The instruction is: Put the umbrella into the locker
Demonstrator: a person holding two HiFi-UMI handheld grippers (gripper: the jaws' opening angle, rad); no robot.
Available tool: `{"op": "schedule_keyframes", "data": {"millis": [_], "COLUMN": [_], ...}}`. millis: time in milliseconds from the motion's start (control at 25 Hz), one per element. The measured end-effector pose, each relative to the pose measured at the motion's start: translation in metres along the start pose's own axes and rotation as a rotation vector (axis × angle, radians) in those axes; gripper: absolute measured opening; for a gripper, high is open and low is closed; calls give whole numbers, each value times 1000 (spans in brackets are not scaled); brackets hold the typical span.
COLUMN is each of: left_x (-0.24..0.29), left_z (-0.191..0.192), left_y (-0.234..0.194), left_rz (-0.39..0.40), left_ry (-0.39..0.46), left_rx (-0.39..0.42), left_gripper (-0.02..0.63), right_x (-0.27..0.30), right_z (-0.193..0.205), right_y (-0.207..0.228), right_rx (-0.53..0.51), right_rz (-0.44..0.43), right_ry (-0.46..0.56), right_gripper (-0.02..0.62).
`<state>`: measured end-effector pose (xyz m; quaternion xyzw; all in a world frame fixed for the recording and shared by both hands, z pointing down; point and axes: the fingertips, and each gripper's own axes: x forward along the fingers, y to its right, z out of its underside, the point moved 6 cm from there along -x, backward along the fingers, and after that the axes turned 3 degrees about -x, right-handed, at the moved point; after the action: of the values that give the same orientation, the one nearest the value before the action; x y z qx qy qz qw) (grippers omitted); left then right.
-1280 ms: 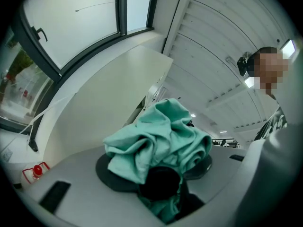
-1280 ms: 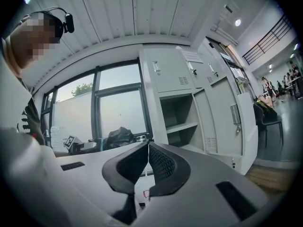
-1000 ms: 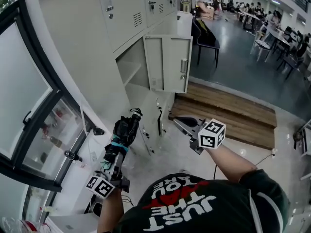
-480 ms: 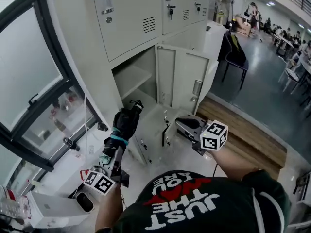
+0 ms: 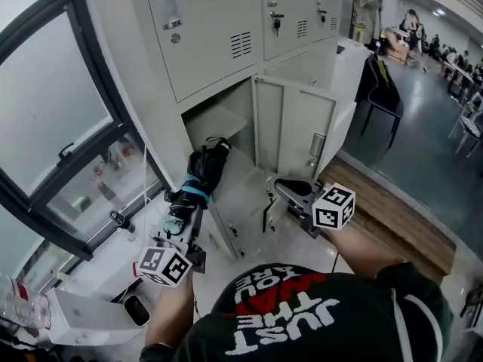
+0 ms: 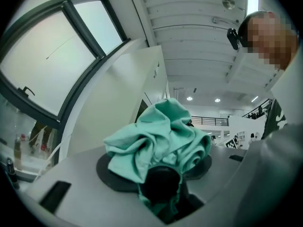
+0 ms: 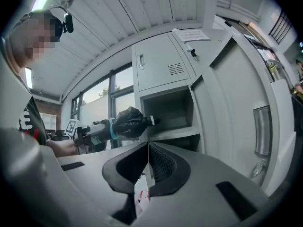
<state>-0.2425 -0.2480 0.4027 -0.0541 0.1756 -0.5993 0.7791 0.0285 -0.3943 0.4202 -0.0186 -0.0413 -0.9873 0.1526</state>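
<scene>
One folded umbrella (image 5: 204, 170): likely light, soft over stiff shaft; left tongs (image 5: 181, 219) pinch its near end; right tongs (image 5: 289, 189) pressed together.

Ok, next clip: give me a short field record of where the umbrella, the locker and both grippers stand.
umbrella: folded, black with a teal band; tip at the mouth of the open compartment, body outside
locker: door open; nothing seen inside
left gripper: shut on the umbrella's handle end
right gripper: jaws together, empty, near the door
</scene>
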Motion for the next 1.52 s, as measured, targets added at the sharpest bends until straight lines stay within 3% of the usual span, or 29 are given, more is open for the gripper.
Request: {"op": "schedule_keyframes", "data": {"millis": [560,1200,1520], "left_x": [76,170,211], "left_z": [-22,-28,-23], "left_y": [40,46,36], "left_rz": [28,-81,-149], "left_ry": [-75,-124,-159], "left_rx": [414,496,484], "left_gripper": [216,215,215], "right_x": [-3,-15,-24], "right_z": [-3,-2,1], "right_y": [1,15,28], "right_rx": [-16,-12,-1], "right_rz": [24,5,4], "right_ry": [-5,-6,-11], "right_gripper": [34,35,35]}}
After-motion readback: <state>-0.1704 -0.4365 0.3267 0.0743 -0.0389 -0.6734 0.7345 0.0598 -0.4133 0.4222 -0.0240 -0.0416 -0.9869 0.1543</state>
